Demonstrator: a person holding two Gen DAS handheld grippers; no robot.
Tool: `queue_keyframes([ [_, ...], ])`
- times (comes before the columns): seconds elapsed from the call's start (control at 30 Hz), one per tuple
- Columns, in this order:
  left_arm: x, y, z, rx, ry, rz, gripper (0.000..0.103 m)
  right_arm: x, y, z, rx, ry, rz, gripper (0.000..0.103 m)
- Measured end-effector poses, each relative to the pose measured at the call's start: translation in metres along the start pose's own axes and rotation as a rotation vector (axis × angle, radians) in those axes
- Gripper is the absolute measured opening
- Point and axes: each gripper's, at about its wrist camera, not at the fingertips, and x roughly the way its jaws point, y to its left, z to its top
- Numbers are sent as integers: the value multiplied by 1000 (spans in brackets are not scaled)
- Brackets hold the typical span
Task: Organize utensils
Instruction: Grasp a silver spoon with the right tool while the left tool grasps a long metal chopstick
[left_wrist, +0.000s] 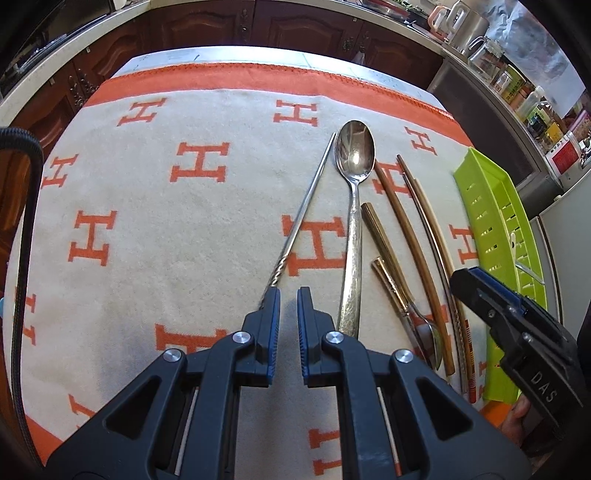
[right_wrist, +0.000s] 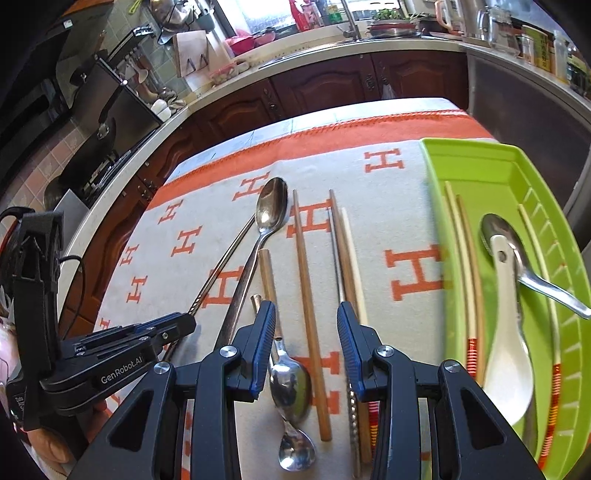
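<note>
between the blue-padded fingers of the left gripper only a narrow slot of blanket shows; the jaws stand nearly together and grip nothing. the twisted end of a thin metal chopstick lies right at the outer side of its left finger, whether touching or just beside it i cannot tell.

the right gripper stands partly open above the blanket with nothing between its pads. under the gap lies a brown wooden chopstick, and by its left finger lie two small steel spoons, one over the other.

taking the long steel spoon as the mark: it lies on the cream and orange h-patterned blanket, bowl towards the far edge. the thin metal chopstick slants just to its left, their far ends close. just to its right lies a short gold-brown stick, then the brown chopstick, then a tight bundle of a brown, a metal and a pale chopstick.

well to the right of the spoon sits a lime-green slotted tray on the blanket's edge. in it lie a white ceramic soup spoon, a steel spoon crossing under its handle, and pale chopsticks with red-banded ends on either side.

beyond the spoon's bowl, past the table's far edge, run dark wooden kitchen cabinets.
</note>
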Motion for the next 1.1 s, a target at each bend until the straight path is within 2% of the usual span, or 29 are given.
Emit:
queue_keyframes([
  [0.17,6,0,8,3,-4,3,7,15,14,3,-32,15,22,35],
  [0.3,15,3,15,10,21,-25,7,22,25,5,-53,20,39,35],
  [0.63,31,-9,42,97,-2,-18,7,30,33,15,-50,18,79,35],
  [0.77,32,-6,46,90,-8,-46,7,33,34,24,-37,14,105,35],
  [0.8,33,-5,46,85,-11,-46,1,32,33,25,-33,12,109,35],
  [0.97,32,10,43,11,-14,-97,0,47,33,43,-4,15,133,34],
  [1.1,30,16,36,-13,-21,-103,0,63,39,55,-8,30,129,27],
])
